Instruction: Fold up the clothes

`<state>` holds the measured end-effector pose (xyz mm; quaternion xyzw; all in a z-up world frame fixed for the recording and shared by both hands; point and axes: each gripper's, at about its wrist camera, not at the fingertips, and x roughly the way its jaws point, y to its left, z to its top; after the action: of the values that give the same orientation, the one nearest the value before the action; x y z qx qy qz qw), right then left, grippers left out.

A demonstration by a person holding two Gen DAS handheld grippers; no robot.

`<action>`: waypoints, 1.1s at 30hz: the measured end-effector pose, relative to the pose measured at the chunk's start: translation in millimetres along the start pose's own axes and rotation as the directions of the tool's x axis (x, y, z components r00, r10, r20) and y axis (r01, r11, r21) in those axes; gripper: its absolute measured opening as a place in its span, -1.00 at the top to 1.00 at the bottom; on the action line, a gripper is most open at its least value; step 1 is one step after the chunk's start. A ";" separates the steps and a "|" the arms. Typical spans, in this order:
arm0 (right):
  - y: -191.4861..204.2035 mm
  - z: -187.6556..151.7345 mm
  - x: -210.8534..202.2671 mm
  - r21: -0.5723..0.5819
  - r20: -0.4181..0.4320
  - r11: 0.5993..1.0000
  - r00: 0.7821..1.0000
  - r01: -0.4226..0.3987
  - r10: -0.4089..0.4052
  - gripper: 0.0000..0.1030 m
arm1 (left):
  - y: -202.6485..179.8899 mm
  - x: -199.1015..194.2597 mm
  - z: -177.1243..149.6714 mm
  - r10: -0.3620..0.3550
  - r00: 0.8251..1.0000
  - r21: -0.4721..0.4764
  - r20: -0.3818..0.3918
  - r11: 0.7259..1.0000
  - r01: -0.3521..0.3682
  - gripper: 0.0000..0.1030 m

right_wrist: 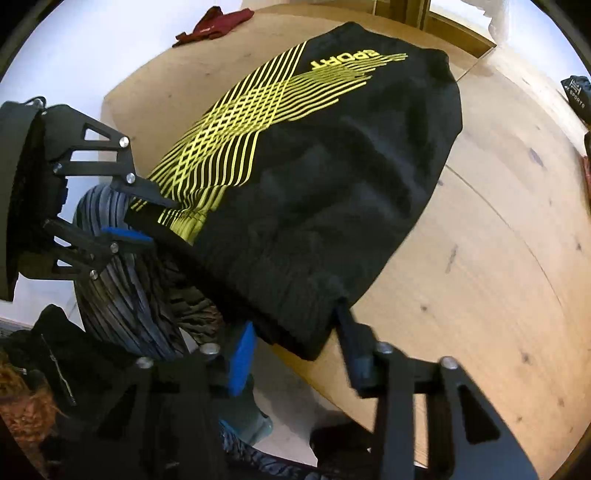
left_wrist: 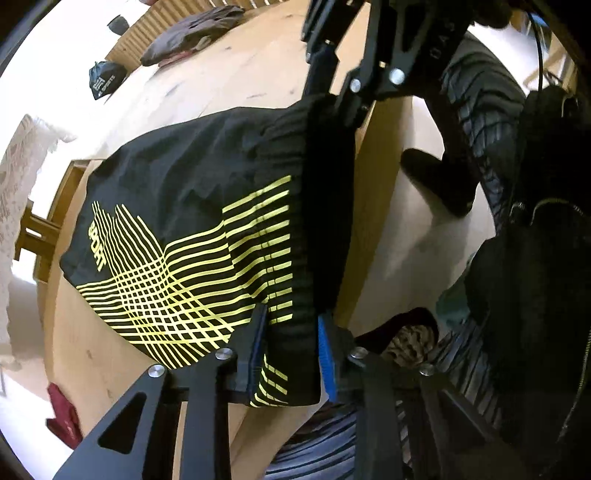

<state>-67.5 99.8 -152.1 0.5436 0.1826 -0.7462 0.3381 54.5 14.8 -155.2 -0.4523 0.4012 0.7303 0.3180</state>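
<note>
Black shorts (left_wrist: 184, 184) with yellow lines and the word SPORT lie on the wooden table (left_wrist: 258, 74), their waistband along the near edge. My left gripper (left_wrist: 291, 332) is shut on one end of the waistband, the cloth filling the gap between its blue pads. At the other end my right gripper (left_wrist: 332, 103) clamps the band from above. In the right wrist view the shorts (right_wrist: 332, 166) spread away over the table (right_wrist: 498, 258), my right gripper (right_wrist: 295, 339) pinches their near corner, and my left gripper (right_wrist: 159, 219) holds the far corner.
A maroon garment (left_wrist: 62, 417) (right_wrist: 218, 26) lies at the table's far end. Dark folded clothes (left_wrist: 184, 37) and a black bag (left_wrist: 105, 79) (right_wrist: 576, 92) sit farther off. A person's patterned trouser legs (left_wrist: 480, 110) (right_wrist: 122, 277) stand against the near table edge.
</note>
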 end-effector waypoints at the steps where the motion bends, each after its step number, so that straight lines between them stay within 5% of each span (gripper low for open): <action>1: -0.3 1.6 -1.5 -0.001 0.004 1.000 1.000 -0.001 0.001 0.59 | 1.6 -0.6 -0.1 -0.011 1.000 -0.008 0.001 1.000 0.011 0.58; 8: -0.2 14.1 -21.3 -0.021 0.011 1.000 1.000 -0.005 0.005 0.70 | 31.0 -22.7 2.0 -0.076 0.996 -0.113 0.046 0.990 0.081 0.91; 14: -11.3 26.7 -36.8 0.036 0.005 0.999 1.000 -0.029 0.029 0.70 | 62.7 -52.0 4.4 -0.086 0.987 -0.178 0.139 0.978 0.111 0.91; 21: -10.5 13.0 -6.4 0.030 -0.071 1.000 0.998 0.003 -0.001 0.70 | 26.4 -28.6 0.4 -0.146 0.980 -0.115 0.133 0.980 0.161 0.88; 25: -12.7 6.2 1.1 0.033 -0.083 0.999 0.997 0.001 0.002 0.70 | 18.9 -27.3 -8.3 -0.148 0.977 -0.181 0.152 0.968 0.175 0.59; 27: -12.6 3.0 2.3 0.030 -0.075 1.000 0.997 0.005 -0.003 0.70 | 22.9 -34.1 -15.4 -0.192 0.964 -0.261 0.185 0.936 0.236 0.47; 31: -9.3 -0.9 3.5 -0.026 -0.059 1.000 0.998 -0.012 0.011 0.68 | 38.1 -39.0 -34.8 -0.276 0.930 -0.484 0.241 0.796 0.362 0.47; 33: -7.7 -3.1 4.5 -0.036 -0.057 0.999 0.998 -0.024 0.022 0.67 | 29.6 -40.0 -38.5 -0.214 0.959 -0.530 0.185 0.800 0.281 0.47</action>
<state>-71.5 105.9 -158.1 0.5602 0.1997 -0.7231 0.3513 61.2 -37.1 -120.1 -0.5300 0.0920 0.7916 0.2898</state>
